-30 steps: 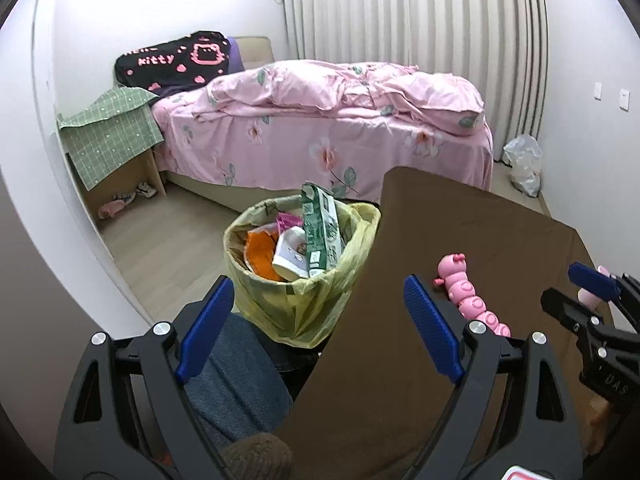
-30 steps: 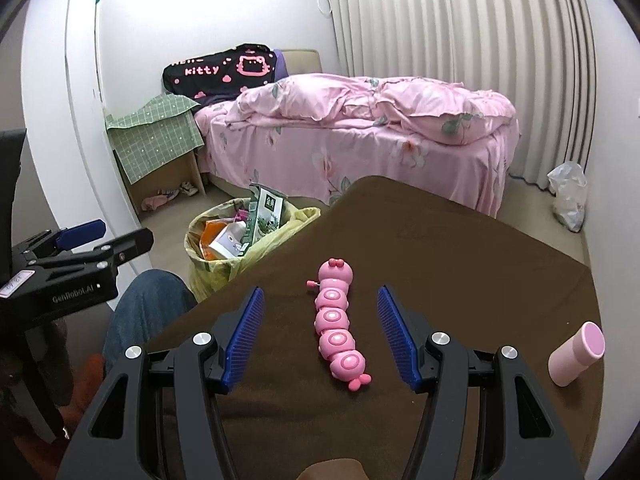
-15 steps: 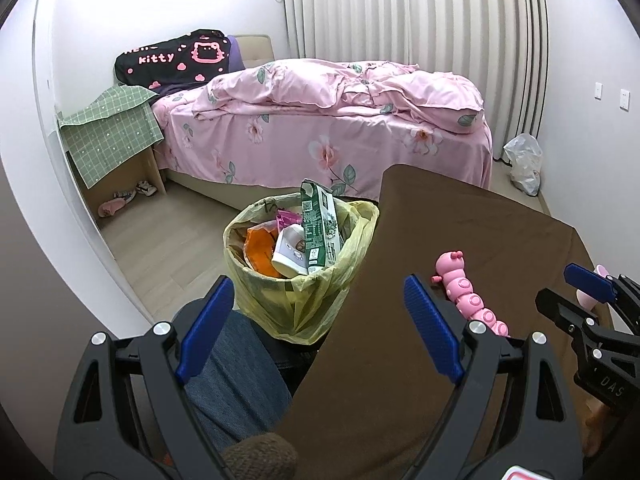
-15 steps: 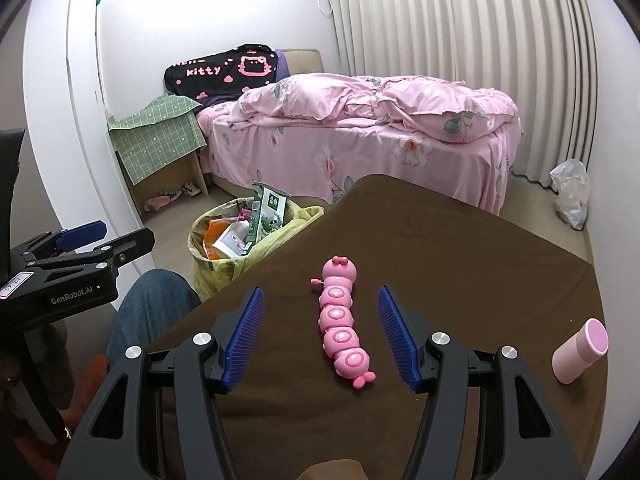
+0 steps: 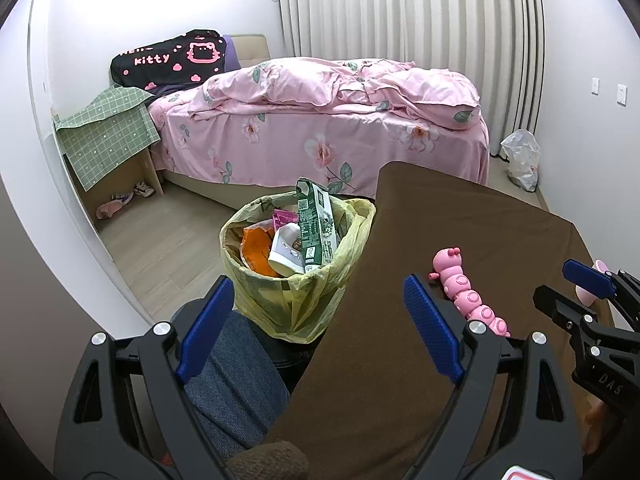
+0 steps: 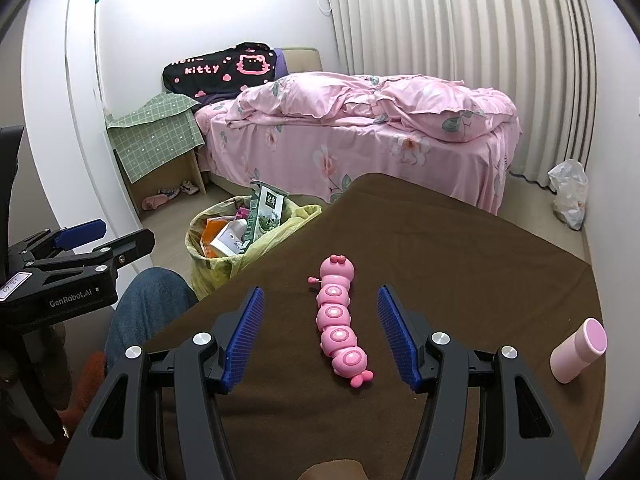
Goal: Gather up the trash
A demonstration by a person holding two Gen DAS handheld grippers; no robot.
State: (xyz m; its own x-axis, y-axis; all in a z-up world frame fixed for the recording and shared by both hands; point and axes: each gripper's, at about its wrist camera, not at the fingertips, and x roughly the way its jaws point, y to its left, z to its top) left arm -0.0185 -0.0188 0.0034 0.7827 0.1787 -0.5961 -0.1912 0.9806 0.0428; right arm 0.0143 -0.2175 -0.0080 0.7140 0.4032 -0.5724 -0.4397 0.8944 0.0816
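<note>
A bin lined with a yellow bag (image 5: 296, 300) stands on the floor at the table's left edge, also in the right wrist view (image 6: 208, 276). It holds a green carton (image 5: 316, 224), an orange wrapper and a white cup. My left gripper (image 5: 316, 328) is open and empty, just before the bin. My right gripper (image 6: 320, 336) is open and empty over the brown table (image 6: 460, 264), its fingers either side of a pink caterpillar toy (image 6: 340, 320), apart from it. A pink cylinder (image 6: 578, 350) lies at the right.
A bed with pink covers (image 5: 320, 120) stands behind. A small table with a green checked cloth (image 5: 104, 132) is at the left wall. A white plastic bag (image 5: 520, 160) lies on the floor at the far right. A person's jeans-clad knee (image 6: 148, 304) is near the bin.
Almost nothing has moved. The right wrist view has shifted very slightly, so the toy sits a little further right between the fingers.
</note>
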